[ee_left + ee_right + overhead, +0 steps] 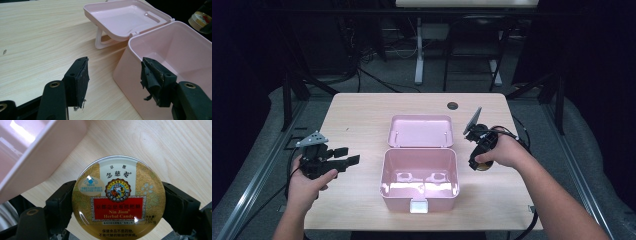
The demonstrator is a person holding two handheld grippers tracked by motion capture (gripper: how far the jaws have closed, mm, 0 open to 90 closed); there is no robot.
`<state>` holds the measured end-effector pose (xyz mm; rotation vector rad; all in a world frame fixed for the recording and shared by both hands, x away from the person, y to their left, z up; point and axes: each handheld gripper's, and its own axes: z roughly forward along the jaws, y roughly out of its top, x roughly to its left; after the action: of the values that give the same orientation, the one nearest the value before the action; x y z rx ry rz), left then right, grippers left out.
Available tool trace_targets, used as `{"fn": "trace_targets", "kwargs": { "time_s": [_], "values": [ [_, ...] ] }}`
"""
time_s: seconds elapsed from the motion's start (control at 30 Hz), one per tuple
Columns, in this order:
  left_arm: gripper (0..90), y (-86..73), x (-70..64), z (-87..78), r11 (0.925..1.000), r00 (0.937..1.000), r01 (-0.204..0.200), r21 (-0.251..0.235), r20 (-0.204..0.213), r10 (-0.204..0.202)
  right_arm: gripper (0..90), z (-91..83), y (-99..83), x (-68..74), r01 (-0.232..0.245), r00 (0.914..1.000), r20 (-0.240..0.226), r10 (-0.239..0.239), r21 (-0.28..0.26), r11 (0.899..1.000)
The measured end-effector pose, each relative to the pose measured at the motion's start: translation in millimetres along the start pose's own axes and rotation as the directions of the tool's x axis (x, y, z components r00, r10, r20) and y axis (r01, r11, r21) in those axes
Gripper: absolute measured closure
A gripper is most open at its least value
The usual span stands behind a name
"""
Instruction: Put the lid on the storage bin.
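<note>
The high view looks forward and down from above the person's side, taking in the whole table [362, 107] from a distance. The left gripper view sits low over the tabletop, close behind its 2 jaws, facing the pink box [160, 50] from its side. The right gripper view looks straight down at close range on a candy tin [118, 200]. All 3 views share the box and the surrounding tabletop.

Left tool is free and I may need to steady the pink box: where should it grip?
Grip the pink box by its near left wall, from the left: the hinged lid lies open, so one jaw can go inside the rim and one outside. Hedged: thin wall, may slip.
</note>
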<state>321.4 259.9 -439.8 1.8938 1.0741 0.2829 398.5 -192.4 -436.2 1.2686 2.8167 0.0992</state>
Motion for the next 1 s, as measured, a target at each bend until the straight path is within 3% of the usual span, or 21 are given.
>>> {"fn": "trace_targets", "kwargs": {
  "time_s": [0.37, 1.0],
  "values": [
    [39.3, 0.1, -0.2, 0.1, 1.0000, 1.0000, -0.001, 0.000, 0.001, 0.001, 19.8, -12.2, 9.0, 10.5, 0.069, 0.9976, 0.004, -0.069, -0.008, 0.998],
    [39.3, 0.0, -0.9, 0.4, 1.0000, 1.0000, 0.000, 0.001, 0.004, 0.000, 19.8, -25.7, 21.6, 28.8, 0.135, 0.9908, -0.006, -0.135, -0.033, 0.990]
  ]
}}
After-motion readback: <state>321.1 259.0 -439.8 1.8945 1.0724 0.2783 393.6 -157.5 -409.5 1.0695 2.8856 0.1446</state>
